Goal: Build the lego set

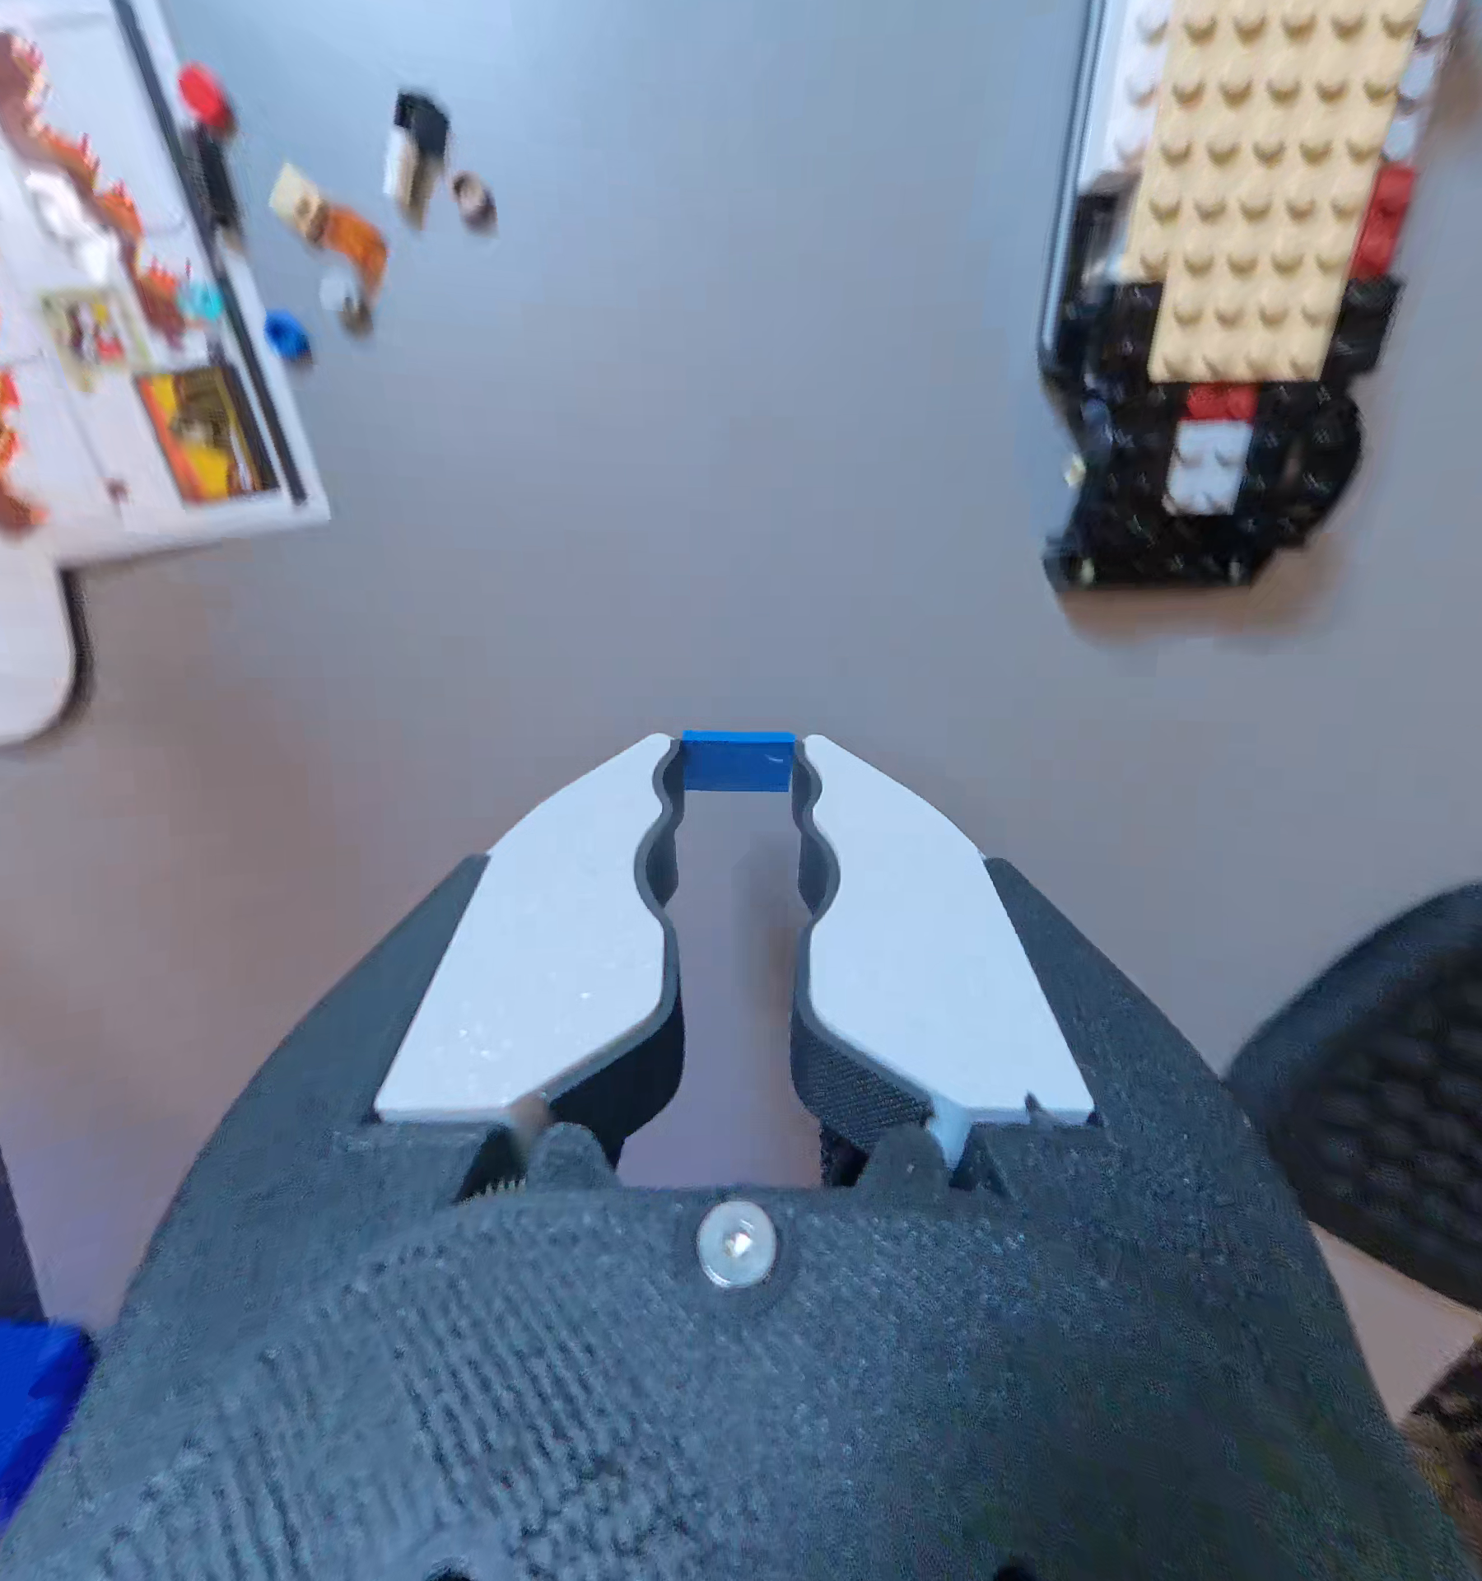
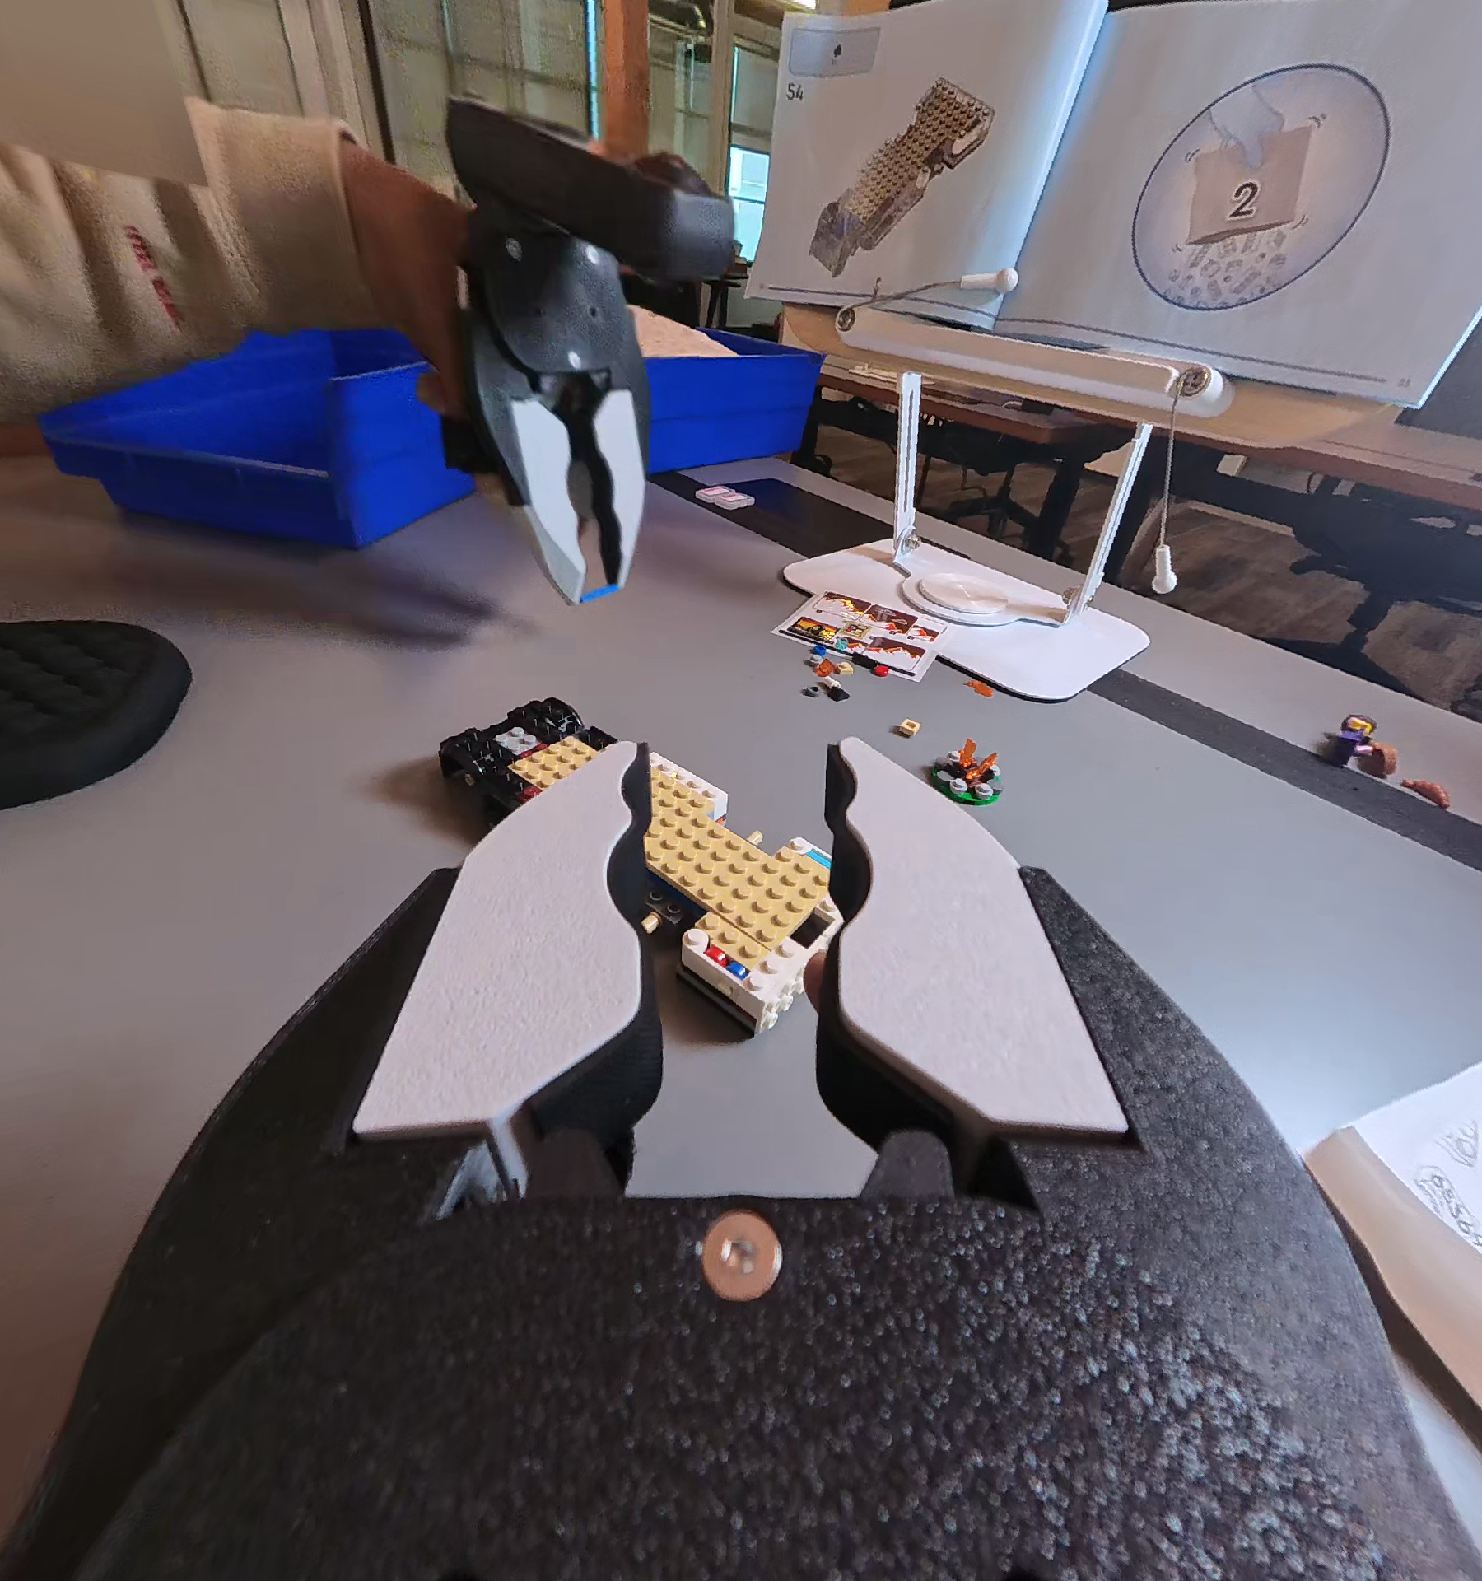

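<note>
My left gripper [image 1: 739, 753] is shut on a small flat blue piece [image 1: 738, 766], pinched at its fingertips above the grey table [image 1: 635, 513]. In the right wrist view it [image 2: 596, 590] hangs in the air, tips down, with the blue piece [image 2: 598, 592] at its tips. My right gripper [image 2: 733, 753] sits low on the table with its fingers [image 2: 549, 898] on both sides of a brick vehicle model [image 2: 720, 864], which has a tan studded plate, a black front and a white rear. The pads appear to press its sides. The model also shows at the top right of the left wrist view [image 1: 1259, 214].
A blue bin [image 2: 250, 445] stands at the back left. A white book stand [image 2: 1020, 633] holds an open instruction booklet [image 2: 1063, 171]. A sticker sheet [image 2: 857, 633], loose small pieces [image 2: 832, 676], a campfire build [image 2: 968, 770] and a minifigure [image 2: 1353, 740] lie nearby. A black pad [image 2: 36, 701] lies at left. Across from one pair of fingers to the other is roughly 25 cm.
</note>
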Tool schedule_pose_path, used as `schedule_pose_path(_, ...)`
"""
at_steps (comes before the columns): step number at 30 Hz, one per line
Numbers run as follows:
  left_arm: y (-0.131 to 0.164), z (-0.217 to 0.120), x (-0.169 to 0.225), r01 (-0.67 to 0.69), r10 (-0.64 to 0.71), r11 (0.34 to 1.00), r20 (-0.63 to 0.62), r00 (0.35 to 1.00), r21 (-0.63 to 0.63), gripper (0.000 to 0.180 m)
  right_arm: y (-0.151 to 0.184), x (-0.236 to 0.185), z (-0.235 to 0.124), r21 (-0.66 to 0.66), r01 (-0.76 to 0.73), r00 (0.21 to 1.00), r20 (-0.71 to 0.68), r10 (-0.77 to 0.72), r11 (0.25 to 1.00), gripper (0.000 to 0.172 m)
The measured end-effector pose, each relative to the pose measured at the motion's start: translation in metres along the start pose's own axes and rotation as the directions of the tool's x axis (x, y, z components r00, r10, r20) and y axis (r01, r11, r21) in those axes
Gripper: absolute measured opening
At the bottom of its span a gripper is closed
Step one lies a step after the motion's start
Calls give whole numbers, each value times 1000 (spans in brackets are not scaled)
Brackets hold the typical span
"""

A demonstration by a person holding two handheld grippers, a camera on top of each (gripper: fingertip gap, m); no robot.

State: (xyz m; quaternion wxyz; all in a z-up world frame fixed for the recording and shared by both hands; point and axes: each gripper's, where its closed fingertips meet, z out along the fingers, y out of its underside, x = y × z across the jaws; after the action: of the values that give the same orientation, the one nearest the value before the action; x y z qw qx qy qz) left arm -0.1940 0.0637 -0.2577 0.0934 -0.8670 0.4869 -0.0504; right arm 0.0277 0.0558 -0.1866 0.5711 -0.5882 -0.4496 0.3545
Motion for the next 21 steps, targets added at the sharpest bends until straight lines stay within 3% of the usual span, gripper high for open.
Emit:
schedule_pose_path(5, -30, 31, -15, -69, 70, 997, 17, 997, -42, 24, 0, 4, -2, 1, -1, 1000, -11, 1, 1000, 39)
schedule_pose_path(8, -36, 35, -29, -77, 79, 997, 72, 994, -27, 34, 1, 7, -1, 2, -20, 1000, -11, 20, 1000, 39)
schedule_pose_path(10, -37, 25, -36, -65, 64, 998, 112, 992, 9, 40, 1, 7, -2, 1, -21, 1000, -12, 21, 1000, 39)
schedule_pose_path(13, -29, -21, -46, -30, 8, 992, 184, 983, 119, 41, 0, 6, -3, 5, -15, 1000, -11, 15, 1000, 39)
schedule_pose_path(17, 30, -109, -69, 86, -158, 968, 308, 938, 235, 39, -2, 5, -3, 17, -22, 1000, -3, 22, 1000, 39)
schedule_pose_path(21, 144, -169, -93, 314, -425, 895, 385, 820, 318, 36, -4, 2, -2, 28, -18, 1000, 12, 18, 999, 39)
